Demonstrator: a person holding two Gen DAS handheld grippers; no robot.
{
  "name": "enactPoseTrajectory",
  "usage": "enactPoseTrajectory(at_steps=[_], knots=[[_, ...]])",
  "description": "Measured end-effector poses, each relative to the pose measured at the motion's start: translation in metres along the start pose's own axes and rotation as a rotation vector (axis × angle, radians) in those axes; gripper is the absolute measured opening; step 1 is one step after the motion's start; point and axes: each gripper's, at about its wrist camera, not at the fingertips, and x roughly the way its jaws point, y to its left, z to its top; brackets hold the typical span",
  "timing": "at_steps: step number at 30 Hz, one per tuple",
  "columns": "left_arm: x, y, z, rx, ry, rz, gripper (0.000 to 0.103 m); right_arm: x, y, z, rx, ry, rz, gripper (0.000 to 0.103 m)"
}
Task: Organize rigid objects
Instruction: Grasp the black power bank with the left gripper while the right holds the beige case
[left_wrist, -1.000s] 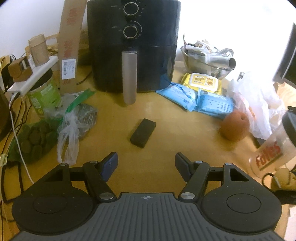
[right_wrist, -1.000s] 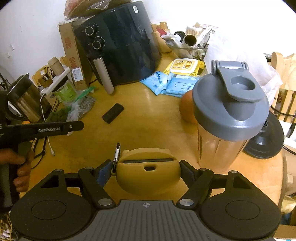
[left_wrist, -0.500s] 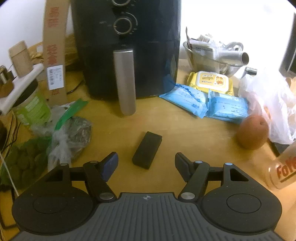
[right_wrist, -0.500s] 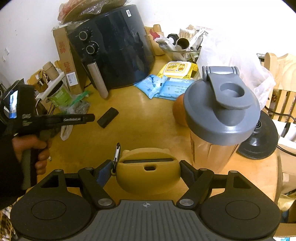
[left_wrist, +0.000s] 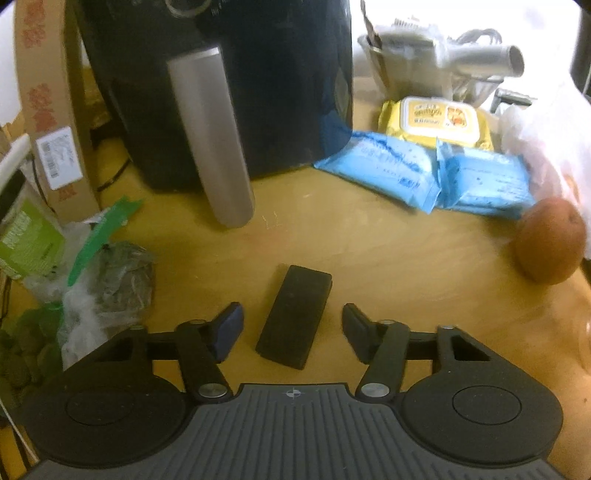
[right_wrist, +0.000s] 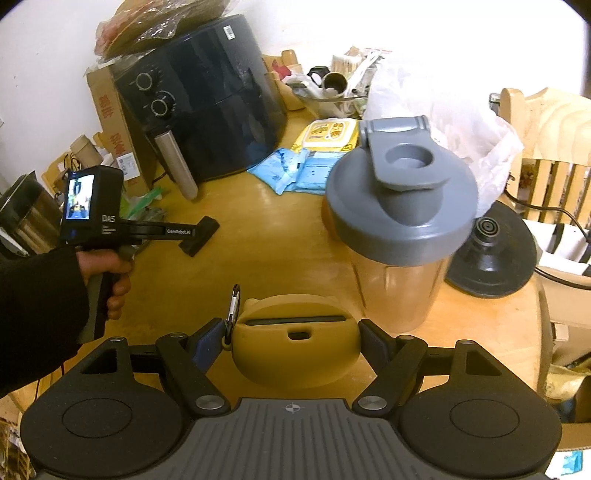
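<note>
A small black rectangular block (left_wrist: 293, 317) lies flat on the wooden table (left_wrist: 369, 266), running lengthwise between the fingers of my left gripper (left_wrist: 290, 313). The jaws are closing, and a gap still shows on each side of the block. In the right wrist view a hand holds the left gripper (right_wrist: 192, 232) low over the same block (right_wrist: 203, 242). My right gripper (right_wrist: 290, 328) is shut on a tan rounded case (right_wrist: 295, 354) with a carabiner (right_wrist: 232, 306) on its left side. A clear shaker bottle with a grey lid (right_wrist: 399, 221) stands just beyond the case.
A black air fryer (left_wrist: 221, 92) with a metal handle stands behind the block, with a cardboard box (left_wrist: 48, 92) to its left. Bagged greens (left_wrist: 110, 288) lie at left. Blue wipe packs (left_wrist: 380, 166), a yellow pack (left_wrist: 436, 118) and a brown fruit (left_wrist: 550, 240) lie at right.
My left gripper has come forward and down until its fingers straddle the black block, and its jaws have narrowed. The right gripper has kept still with the tan case.
</note>
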Motion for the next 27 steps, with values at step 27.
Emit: enactPoseTrajectory(at_steps=[27], knots=[[-0.047,0.002,-0.02,-0.083,0.072,-0.053,0.032,-0.009,-0.001,-0.007,-0.024,0.004,0.032,0.079]])
